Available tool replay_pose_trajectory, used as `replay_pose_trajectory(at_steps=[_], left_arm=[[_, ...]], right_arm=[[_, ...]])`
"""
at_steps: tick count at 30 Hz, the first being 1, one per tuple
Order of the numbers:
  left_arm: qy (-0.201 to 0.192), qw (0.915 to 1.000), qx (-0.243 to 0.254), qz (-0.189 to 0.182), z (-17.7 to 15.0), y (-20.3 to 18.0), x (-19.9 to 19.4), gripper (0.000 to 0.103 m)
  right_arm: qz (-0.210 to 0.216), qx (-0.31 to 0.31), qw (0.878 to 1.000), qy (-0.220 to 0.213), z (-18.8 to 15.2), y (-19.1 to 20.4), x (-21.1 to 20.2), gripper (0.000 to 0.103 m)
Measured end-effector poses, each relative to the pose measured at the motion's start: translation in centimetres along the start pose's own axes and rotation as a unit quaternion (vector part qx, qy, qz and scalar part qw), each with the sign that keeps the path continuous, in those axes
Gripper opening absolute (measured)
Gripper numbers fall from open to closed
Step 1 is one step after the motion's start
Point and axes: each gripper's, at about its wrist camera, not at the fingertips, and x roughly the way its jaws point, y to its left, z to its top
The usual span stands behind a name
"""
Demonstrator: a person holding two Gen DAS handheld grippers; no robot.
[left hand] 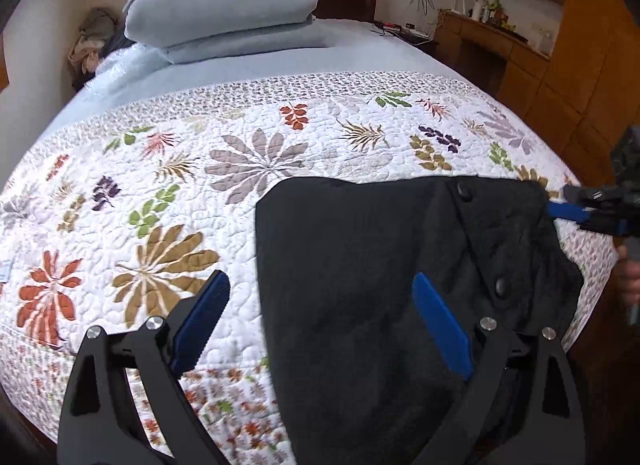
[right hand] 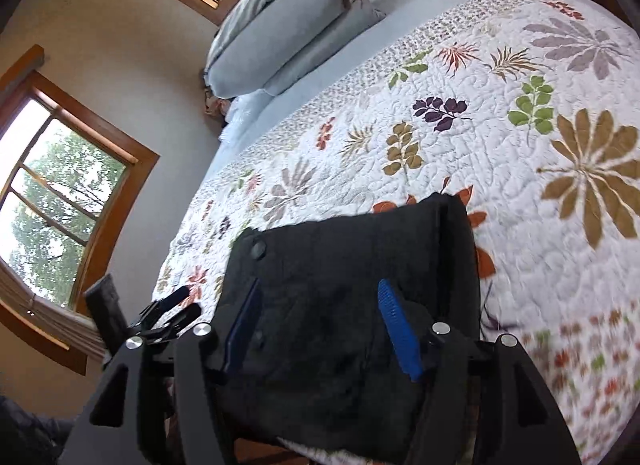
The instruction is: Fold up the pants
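Note:
Black pants point(left hand: 360, 265) lie folded in a thick bundle on the floral quilt point(left hand: 160, 193), near the bed's front edge, with two dark buttons point(left hand: 464, 189) showing. My left gripper point(left hand: 320, 305) hangs open over the bundle's left edge, one pad over the quilt and one over the cloth. The right gripper point(left hand: 564, 203) comes in from the right at the bundle's far corner. In the right wrist view the pants point(right hand: 340, 265) lie under my right gripper point(right hand: 320, 325), whose blue pads stand apart above the cloth. The left gripper point(right hand: 188, 303) shows at the left.
Folded grey bedding point(left hand: 224, 5) is stacked at the head of the bed on a pale blue sheet point(left hand: 280, 61). A wooden desk and shelves point(left hand: 500, 37) stand to the right. Windows point(right hand: 60, 185) line the wall beside the bed.

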Motion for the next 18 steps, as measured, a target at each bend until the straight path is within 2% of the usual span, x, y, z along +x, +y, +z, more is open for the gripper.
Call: replay_pose_trajectory(at_steps=[2,6,9,10,12,13,14,16,18], left_arm=[[0.007,0.9999,-0.004,-0.007,0.4,-0.1,0.7,0.093],[0.046,0.9989,0.003,0.012,0.3,0.0,3.5,0.093],[0.064,0.9979,-0.015,-0.004,-0.2,1.1,4.7,0.093],[0.064,0.9976,-0.024,-0.010,-0.2,1.6,4.4,0.093],[0.059,0.9976,-0.034,-0.011,-0.2,2.7,3.6,0.093],[0.057,0.9974,-0.039,-0.020,-0.4,3.4,3.0,0.093],[0.063,0.9961,-0.048,-0.040,-0.5,4.4,2.6,0.095],[0.085,0.9910,-0.071,-0.076,-0.9,6.1,2.3,0.099],[0.112,0.9792,-0.118,-0.122,-1.9,8.3,2.8,0.099]], right_arm=[[-0.002,0.010,1.000,0.007,0.3,-0.9,1.1,0.061],[-0.006,0.015,1.000,0.015,0.0,-1.8,2.2,0.060],[-0.002,0.011,1.000,0.015,0.0,-1.6,1.6,0.060],[0.001,0.010,1.000,0.011,-0.1,-1.5,1.1,0.063],[0.012,0.014,1.000,-0.007,-0.2,-1.3,-0.9,0.074],[0.017,0.018,1.000,-0.013,-0.4,-1.3,-1.9,0.084],[0.021,0.022,0.999,-0.015,-0.5,-1.4,-2.5,0.089],[0.030,0.034,0.999,-0.016,-1.0,-2.0,-3.9,0.089],[0.012,0.038,0.999,-0.010,-1.6,-2.8,-4.8,0.089]])
